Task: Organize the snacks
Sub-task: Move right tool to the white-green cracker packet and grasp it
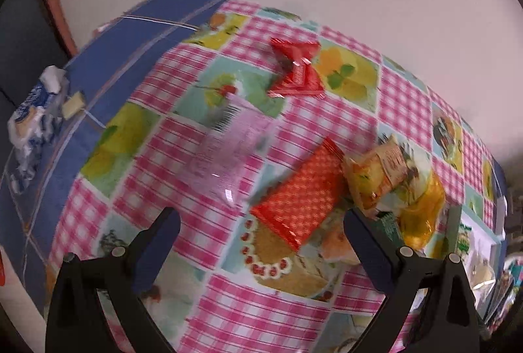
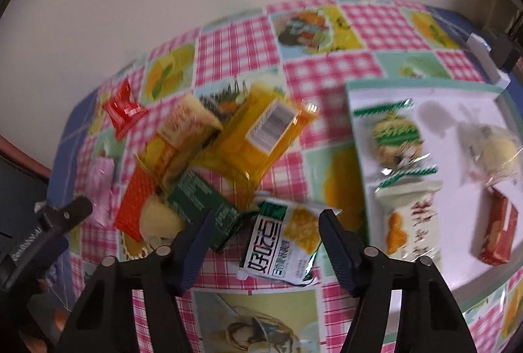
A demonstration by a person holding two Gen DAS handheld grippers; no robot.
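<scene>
Table's covered with a pink-checked fruit tablecloth (image 2: pixel 330 72); snack packets (image 2: pixel 258 137) and a white tray (image 2: pixel 457 98) are laid on it.

Both cameras ride just behind their own fingers and look forward and down at a table (image 1: pixel 228 304) covered in a checked cloth, with a pale wall beyond. The left wrist view sits close above the table's left part, tilted, its fingers (image 1: pixel 157 238) framing the lower edge. The right wrist view hangs close over the middle and right, taking in a white tray (image 2: pixel 483 104). Both share the snack pile: the orange dotted pack (image 1: pixel 300 196) (image 2: pixel 134 202), the red wrapper (image 1: pixel 299 68) (image 2: pixel 122 112), the yellow pack (image 1: pixel 421 206) (image 2: pixel 242 150).
</scene>
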